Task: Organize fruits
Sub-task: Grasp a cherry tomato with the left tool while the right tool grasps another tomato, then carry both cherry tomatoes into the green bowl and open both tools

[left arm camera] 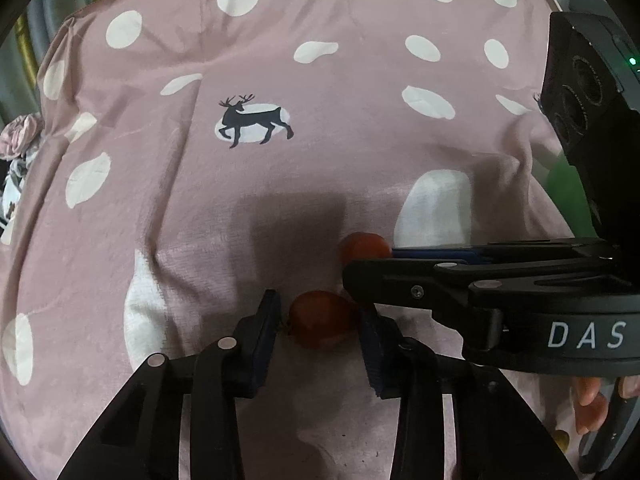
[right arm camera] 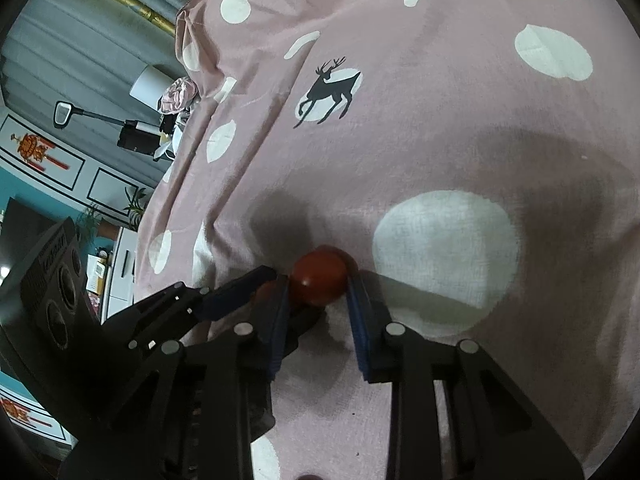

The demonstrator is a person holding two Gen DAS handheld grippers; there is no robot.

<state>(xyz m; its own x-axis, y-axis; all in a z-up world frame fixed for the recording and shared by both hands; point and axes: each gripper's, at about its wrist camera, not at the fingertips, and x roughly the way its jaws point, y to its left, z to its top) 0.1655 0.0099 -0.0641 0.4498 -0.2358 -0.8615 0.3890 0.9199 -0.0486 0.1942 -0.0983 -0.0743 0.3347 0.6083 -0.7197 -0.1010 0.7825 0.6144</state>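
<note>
We hold one small red fruit between the left gripper fingers and another red fruit between the right gripper fingers, both closed narrow, side by side on the pink bed cover, far from its edges.

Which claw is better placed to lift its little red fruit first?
Probably the right claw: its pads already press both sides of its red fruit. The left claw also grips a red fruit, but sits beneath the right one.
</note>
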